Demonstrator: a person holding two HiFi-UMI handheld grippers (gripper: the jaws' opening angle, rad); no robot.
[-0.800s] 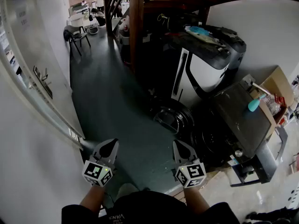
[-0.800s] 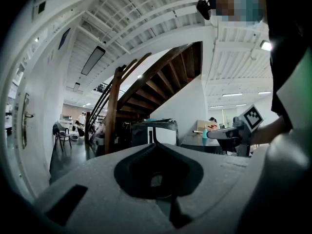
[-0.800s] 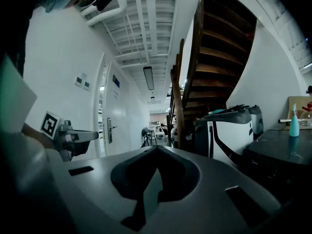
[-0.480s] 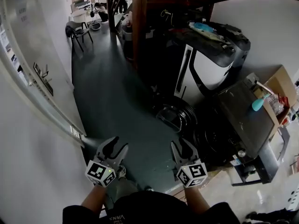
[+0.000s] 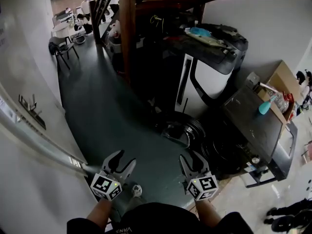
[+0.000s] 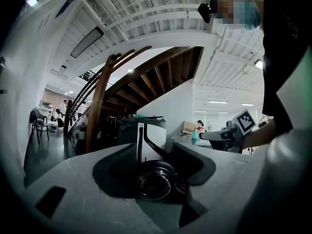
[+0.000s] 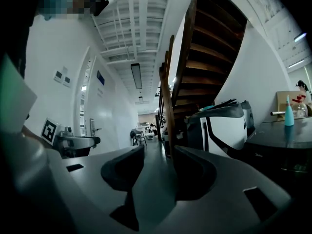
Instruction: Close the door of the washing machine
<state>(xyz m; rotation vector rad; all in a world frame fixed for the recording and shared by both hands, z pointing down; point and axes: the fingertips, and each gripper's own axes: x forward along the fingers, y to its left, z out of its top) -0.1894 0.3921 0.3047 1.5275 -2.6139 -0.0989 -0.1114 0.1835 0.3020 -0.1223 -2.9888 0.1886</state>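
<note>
**Both tongs released, washer door open**

The left gripper (image 5: 121,160) and right gripper (image 5: 193,158) sit side by side over the dark floor (image 5: 97,106), jaws apart with nothing between them. Ahead of the right one, the round glass-centred door (image 5: 176,128) stands swung out from the black front-loading washing machine (image 5: 253,126). A teal bottle (image 5: 264,106) stands at its top's wall-side edge, beside an open brown cardboard box (image 5: 286,84) whose contents are unclear.
</note>
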